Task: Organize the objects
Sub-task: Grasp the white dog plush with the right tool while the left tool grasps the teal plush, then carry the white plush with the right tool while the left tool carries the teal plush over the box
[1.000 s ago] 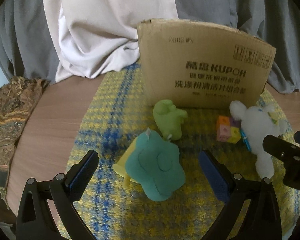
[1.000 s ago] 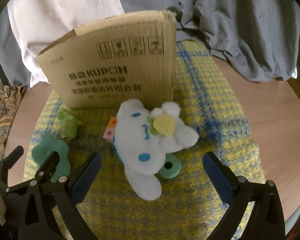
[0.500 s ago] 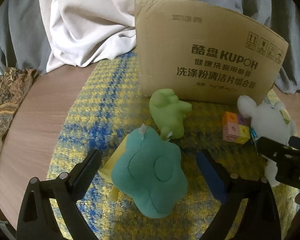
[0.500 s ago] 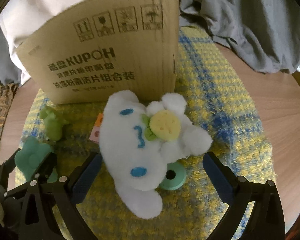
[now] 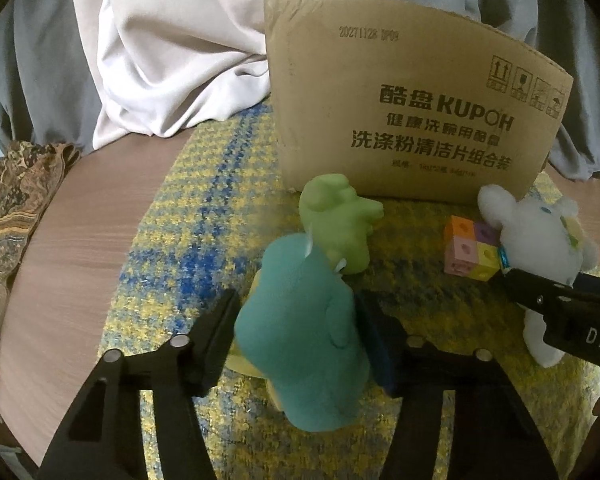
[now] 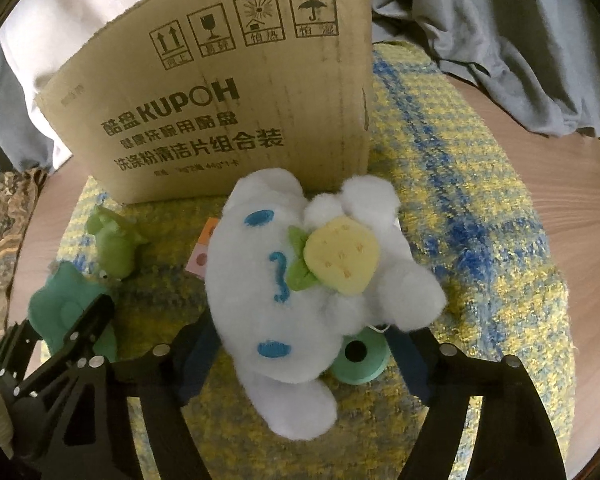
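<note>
Round wooden desk (image 5: pixel 60 264) under a yellow-blue woven mat (image 5: pixel 204 216), grey and white cloth (image 5: pixel 172 64) behind. One cardboard box (image 5: pixel 400 120) upper centre, three plush toys, one block cube (image 5: pixel 470 250), one green ring (image 6: pixel 360 356). My left tool (image 5: pixel 296 334) is closing on the teal plush (image 5: pixel 300 344), lower centre; my right tool (image 6: pixel 304 356) is closing on the white plush (image 6: pixel 300 280), centre. Both were wide open a second ago.

cardboard box (image 5: pixel 400 92) printed KUPOH, 20271128

Left tongs (image 5: pixel 300 332) and right tongs (image 6: pixel 304 344) angled downward, jaws closing.
</note>
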